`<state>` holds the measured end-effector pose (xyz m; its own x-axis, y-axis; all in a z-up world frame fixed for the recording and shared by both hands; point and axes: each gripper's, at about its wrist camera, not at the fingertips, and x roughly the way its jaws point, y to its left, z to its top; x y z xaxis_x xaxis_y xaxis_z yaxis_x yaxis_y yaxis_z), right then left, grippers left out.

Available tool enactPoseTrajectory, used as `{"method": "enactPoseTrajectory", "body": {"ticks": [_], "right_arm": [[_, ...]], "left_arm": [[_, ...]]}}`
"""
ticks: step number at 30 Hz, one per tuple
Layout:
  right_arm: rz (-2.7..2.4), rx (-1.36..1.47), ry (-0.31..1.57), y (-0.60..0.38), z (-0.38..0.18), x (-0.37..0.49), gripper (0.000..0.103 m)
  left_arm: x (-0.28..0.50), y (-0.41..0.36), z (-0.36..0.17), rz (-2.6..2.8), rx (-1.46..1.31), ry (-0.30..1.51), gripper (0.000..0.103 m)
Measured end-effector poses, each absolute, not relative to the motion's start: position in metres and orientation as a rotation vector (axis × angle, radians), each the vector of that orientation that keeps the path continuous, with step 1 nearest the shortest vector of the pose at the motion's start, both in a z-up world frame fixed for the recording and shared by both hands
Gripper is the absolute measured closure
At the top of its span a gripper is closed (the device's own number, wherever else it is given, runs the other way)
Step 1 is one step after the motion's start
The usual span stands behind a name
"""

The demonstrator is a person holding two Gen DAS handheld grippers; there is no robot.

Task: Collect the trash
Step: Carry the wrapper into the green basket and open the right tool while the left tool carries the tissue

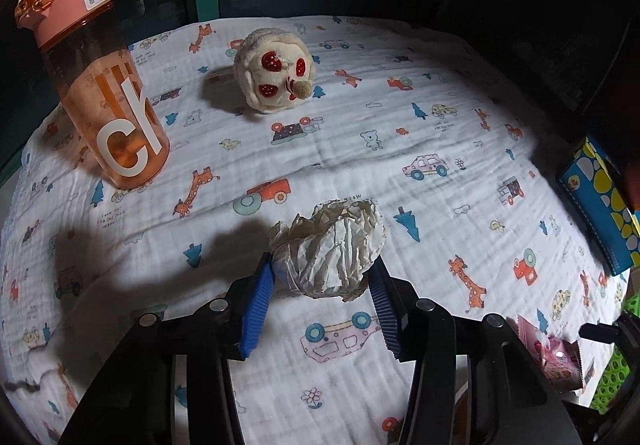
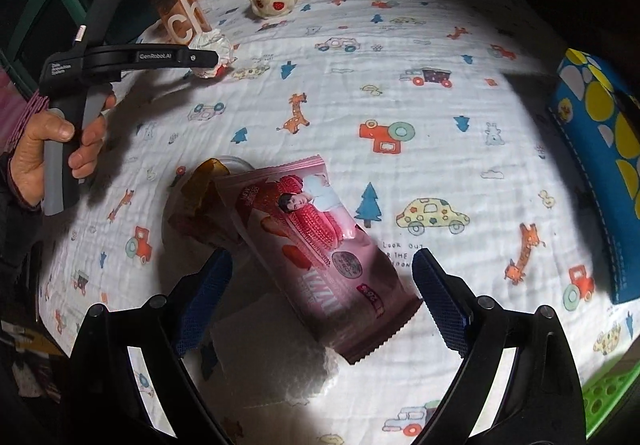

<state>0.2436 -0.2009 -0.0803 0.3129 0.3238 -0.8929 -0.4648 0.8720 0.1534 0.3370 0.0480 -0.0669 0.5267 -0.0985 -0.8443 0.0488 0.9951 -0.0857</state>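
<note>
Closing on the crumpled paper ball (image 1: 329, 248) is the step in hand for the left gripper (image 1: 323, 277): in the left wrist view its blue fingers (image 1: 256, 305) bracket the wad on both sides, apparently touching it, and the paper seems raised off the printed cloth (image 1: 400, 125), so I judge it gripped. Best practice here: keep the squeeze even, since the wad sits only at the fingertips and may slip out. Also present: an orange water bottle (image 1: 100, 93) standing far left, a plush toy (image 1: 276, 71) beyond, a blue patterned box (image 1: 600, 205) at the right edge, and a green basket (image 1: 616, 373) low right, probably the bin. In the right wrist view the right gripper (image 2: 322, 299) is spread wide over a pink snack wrapper (image 2: 316, 245), fingers (image 2: 440, 301) either side without contact. The wrapper lies partly across a clear cup (image 2: 208, 201), which could snag a lift. Upper left, the left hand (image 2: 52, 153) carries its gripper near the bottle (image 2: 176, 1).
</note>
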Motion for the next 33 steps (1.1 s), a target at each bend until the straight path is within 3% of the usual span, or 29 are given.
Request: {"method": "enactPoseTrajectory", "body": {"ticks": [6,11,16,33], "right_arm": [[0.522,-0.168,1.19,-0.196,-0.096,0.255,0.014],[0.489,-0.22,1.18,-0.193,-0.098,0.252,0.034],[0.467,-0.212,1.162,-0.195,-0.093,0.245,0.046],[0.324,-0.137,0.954,-0.215,-0.036,0.206,0.049]], "left_arm": [[0.323,0.048,-0.06,-0.101,-0.057,0.998,0.057],[0.313,0.047,-0.054,-0.111,-0.055,0.987,0.057],[0.302,0.042,-0.049,-0.121,-0.056,0.977,0.057],[0.251,0.016,-0.013,-0.19,-0.073,0.916,0.057]]}}
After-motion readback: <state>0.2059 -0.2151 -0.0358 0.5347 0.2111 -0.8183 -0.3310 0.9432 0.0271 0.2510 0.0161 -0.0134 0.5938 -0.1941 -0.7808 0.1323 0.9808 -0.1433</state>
